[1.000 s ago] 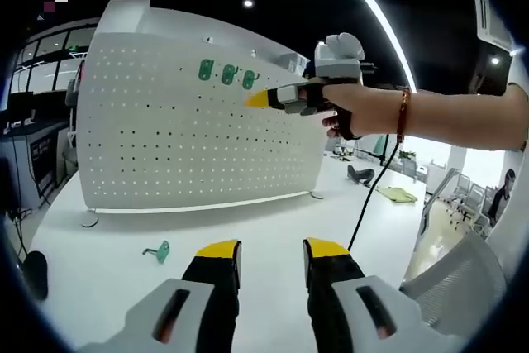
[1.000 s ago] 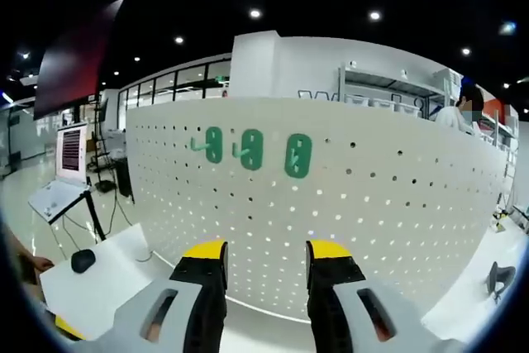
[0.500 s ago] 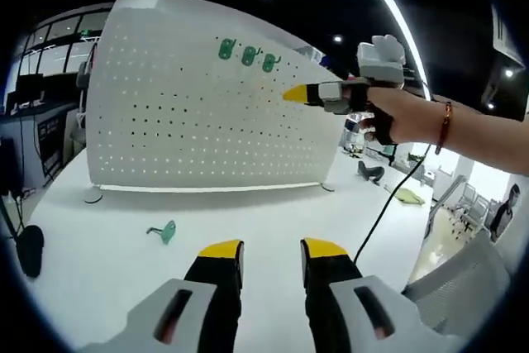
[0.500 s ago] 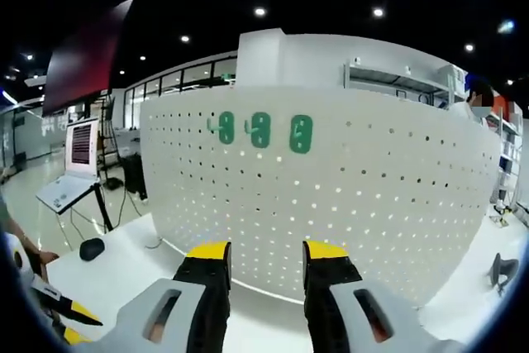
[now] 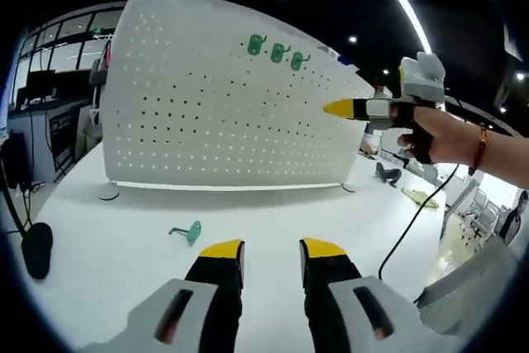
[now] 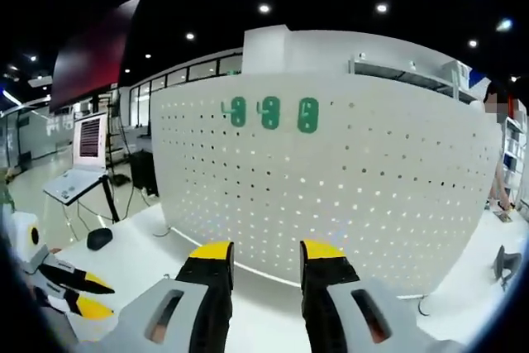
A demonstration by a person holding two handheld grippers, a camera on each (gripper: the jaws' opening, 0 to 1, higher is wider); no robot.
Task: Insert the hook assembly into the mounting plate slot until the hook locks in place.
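White desk (image 5: 124, 245) carries an upright perforated mounting plate (image 5: 223, 113); no writing is legible. Three green hooks (image 6: 271, 112) are seated near its top; one hook assembly (image 5: 188, 232) lies on the desk. Left gripper (image 5: 271, 252) and right gripper (image 6: 267, 254): jaws apart, empty.

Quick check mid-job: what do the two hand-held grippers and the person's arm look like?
Both hand-held grippers, left and right, have black jaws with yellow tips on grey slotted bodies. In the left gripper view, a black cable hangs from the right one, and the arm wears a reddish bracelet.
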